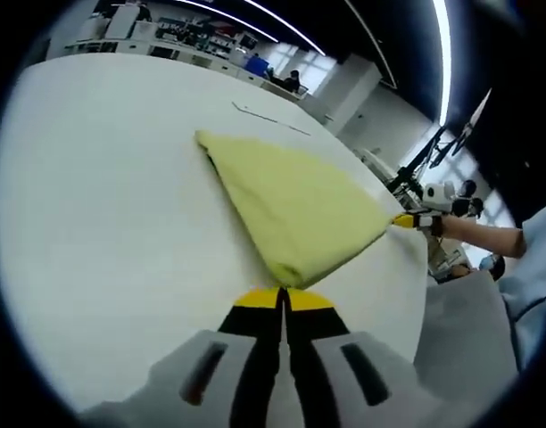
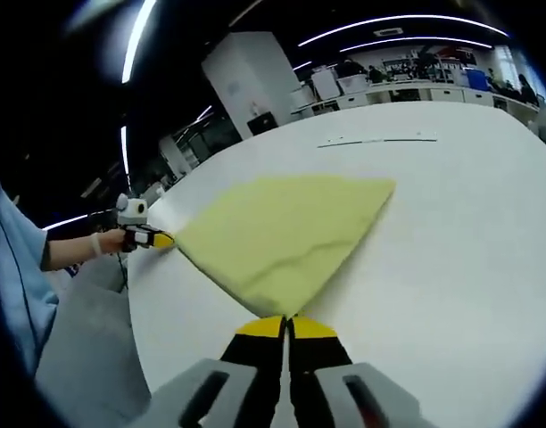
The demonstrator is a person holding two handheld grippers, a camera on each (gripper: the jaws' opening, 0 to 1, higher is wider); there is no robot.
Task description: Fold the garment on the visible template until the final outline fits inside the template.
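Note:
A pale yellow garment (image 1: 295,201) is folded into a rough triangle on the white table (image 1: 103,205). My left gripper (image 1: 284,299) is shut on the garment's near corner, its yellow-tipped jaws pressed together. In the same view my right gripper (image 1: 407,220) pinches the corner at the right, held by a hand. The right gripper view shows the garment (image 2: 282,232) from the other side: my right gripper (image 2: 286,323) is shut on its near corner and the left gripper (image 2: 159,239) holds the left corner. The far corner rests on the table (image 2: 460,250). A thin dark line (image 1: 268,118) (image 2: 376,140) lies beyond the garment.
The table's edge (image 1: 407,294) runs close to both grippers, with a grey floor (image 1: 465,330) below. A person's light blue sleeve (image 2: 14,267) shows at the side. Desks, monitors and seated people (image 1: 291,82) stand far behind the table.

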